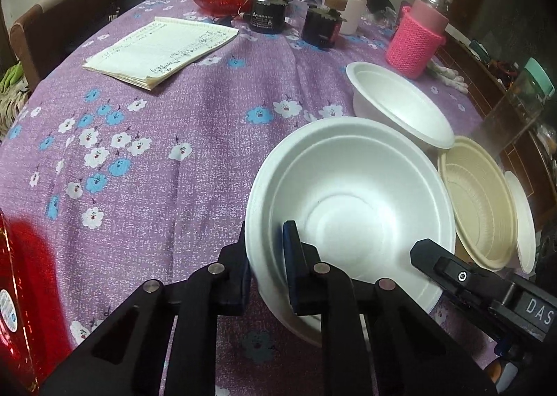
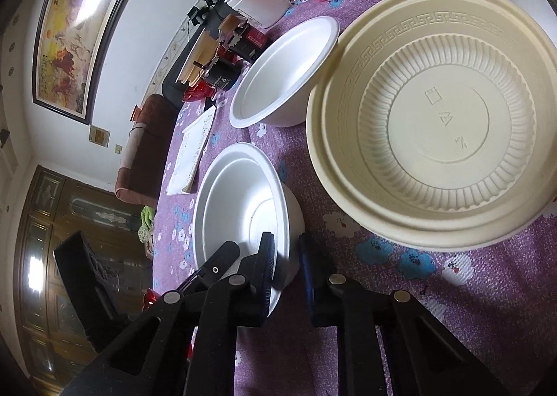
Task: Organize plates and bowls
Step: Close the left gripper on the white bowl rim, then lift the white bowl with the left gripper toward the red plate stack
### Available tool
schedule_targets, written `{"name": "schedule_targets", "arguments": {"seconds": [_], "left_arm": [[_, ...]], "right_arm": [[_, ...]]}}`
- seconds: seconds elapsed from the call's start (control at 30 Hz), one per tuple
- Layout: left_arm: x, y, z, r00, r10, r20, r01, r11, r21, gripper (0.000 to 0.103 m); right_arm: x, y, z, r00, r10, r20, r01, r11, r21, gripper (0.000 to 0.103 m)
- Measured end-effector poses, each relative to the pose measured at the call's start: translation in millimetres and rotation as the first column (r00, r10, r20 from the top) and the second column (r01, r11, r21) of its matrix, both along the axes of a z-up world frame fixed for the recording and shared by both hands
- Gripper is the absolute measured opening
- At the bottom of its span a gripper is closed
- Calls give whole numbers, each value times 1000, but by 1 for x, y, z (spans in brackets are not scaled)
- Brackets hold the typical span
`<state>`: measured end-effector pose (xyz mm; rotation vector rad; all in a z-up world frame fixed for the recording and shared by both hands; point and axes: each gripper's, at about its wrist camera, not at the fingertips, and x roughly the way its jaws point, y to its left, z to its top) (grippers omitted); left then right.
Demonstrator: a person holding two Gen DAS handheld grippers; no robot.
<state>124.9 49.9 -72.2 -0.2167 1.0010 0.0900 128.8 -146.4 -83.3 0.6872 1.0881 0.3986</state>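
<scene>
left gripper (image 1: 266,265) jaws clamped on near rim of round white foam bowl (image 1: 351,208) | right gripper (image 2: 285,277) jaws clamped on same bowl's opposite rim | bowl just beside ribbed cream plastic bowl (image 2: 435,124), on purple floral surface (image 1: 174,117) | risk: thin foam rim may crack or slip if both pull unevenly

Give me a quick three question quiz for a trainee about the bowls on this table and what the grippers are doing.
1. True or false: both hand-held grippers clamp the same white bowl.
2. Which colour is the ribbed bowl? A red, B cream, C blue.
3. Fill in: the left hand-held gripper has one finger inside the bowl and one ____ its wall.

Key:
1. True; the right hand-held gripper clamps its other side.
2. B.
3. Outside.
</scene>
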Motion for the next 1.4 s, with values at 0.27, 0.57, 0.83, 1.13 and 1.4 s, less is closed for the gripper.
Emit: {"name": "schedule_targets", "arguments": {"seconds": [0.27, 0.57, 0.83, 1.13, 1.4], "left_arm": [[-14, 3, 10, 1000, 16, 27, -16, 1000, 17, 13], [-33, 6, 12, 999, 17, 30, -18, 1000, 22, 13], [-59, 12, 22, 997, 31, 64, -34, 999, 35, 13], [-76, 21, 32, 995, 60, 82, -63, 997, 37, 13], [-91, 31, 39, 991, 86, 100, -90, 996, 31, 13]], "right_arm": [[-9, 5, 10, 999, 17, 32, -17, 1000, -14, 14], [-25, 10, 11, 999, 36, 37, -35, 999, -28, 12], [-42, 19, 18, 996, 64, 57, -61, 997, -48, 9], [-56, 32, 28, 991, 100, 85, -95, 994, -62, 8], [-63, 42, 37, 986, 128, 104, -121, 990, -72, 8]]}}
